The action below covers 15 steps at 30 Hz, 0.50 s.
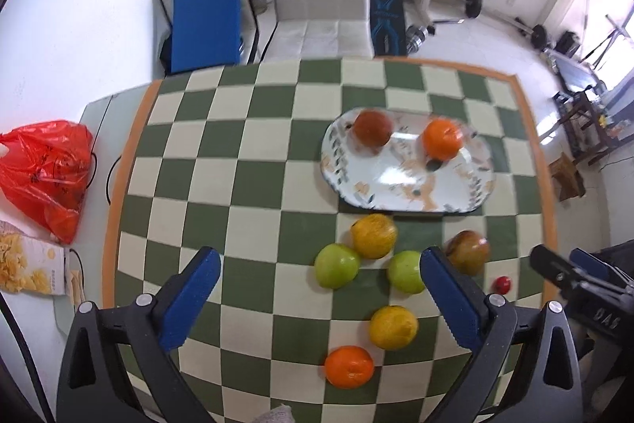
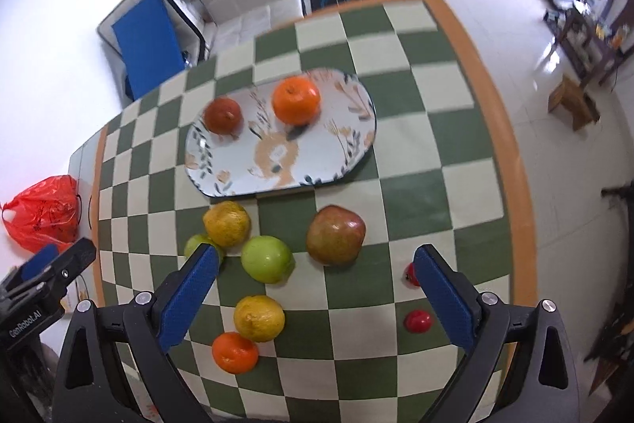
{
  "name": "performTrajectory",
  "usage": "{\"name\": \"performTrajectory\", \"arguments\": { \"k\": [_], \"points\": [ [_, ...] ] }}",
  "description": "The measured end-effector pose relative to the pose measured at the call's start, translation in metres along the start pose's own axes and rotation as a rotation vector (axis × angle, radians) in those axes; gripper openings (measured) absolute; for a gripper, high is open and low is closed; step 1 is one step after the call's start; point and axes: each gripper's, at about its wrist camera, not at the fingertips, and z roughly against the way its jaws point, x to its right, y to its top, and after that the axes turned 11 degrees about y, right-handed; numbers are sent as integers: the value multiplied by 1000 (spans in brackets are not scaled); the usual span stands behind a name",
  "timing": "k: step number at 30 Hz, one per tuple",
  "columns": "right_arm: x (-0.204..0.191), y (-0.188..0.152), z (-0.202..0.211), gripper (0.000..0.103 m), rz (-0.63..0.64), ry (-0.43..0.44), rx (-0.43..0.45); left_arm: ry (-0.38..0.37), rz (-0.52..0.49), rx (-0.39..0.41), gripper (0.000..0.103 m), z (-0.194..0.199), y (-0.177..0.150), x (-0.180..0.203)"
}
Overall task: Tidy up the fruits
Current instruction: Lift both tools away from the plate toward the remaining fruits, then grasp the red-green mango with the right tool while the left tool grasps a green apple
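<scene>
Loose fruit crowds the checkered cloth (image 2: 416,106) before the oval floral plate (image 2: 348,153); your left gripper (image 1: 319,272) and right gripper (image 2: 317,270) both gape wide, empty.

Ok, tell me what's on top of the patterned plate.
Two fruits sit on the plate: a dark red one and an orange. The plate's print beneath them is covered; the rest is bare.
</scene>
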Motion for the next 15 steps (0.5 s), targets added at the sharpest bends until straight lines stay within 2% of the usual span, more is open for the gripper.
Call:
{"name": "performTrajectory", "arguments": {
  "k": [2,4,9,12,15],
  "points": [
    [15,5,-27,97,-35,7,-46,35,-7,-55,103,-24,-1,4],
    [26,10,-56,84,-54,-2,-99,64,-7,-105,103,-47,-4,6],
    [46,18,-123,76,-115,-15,-216,86,-16,-200,103,-86,-7,12],
    [50,18,-146,65,-118,-24,-269,80,-43,-236,103,-103,-4,19],
    [46,13,-147,65,-51,-47,-298,79,-125,-252,103,-117,-4,30]
  ]
}}
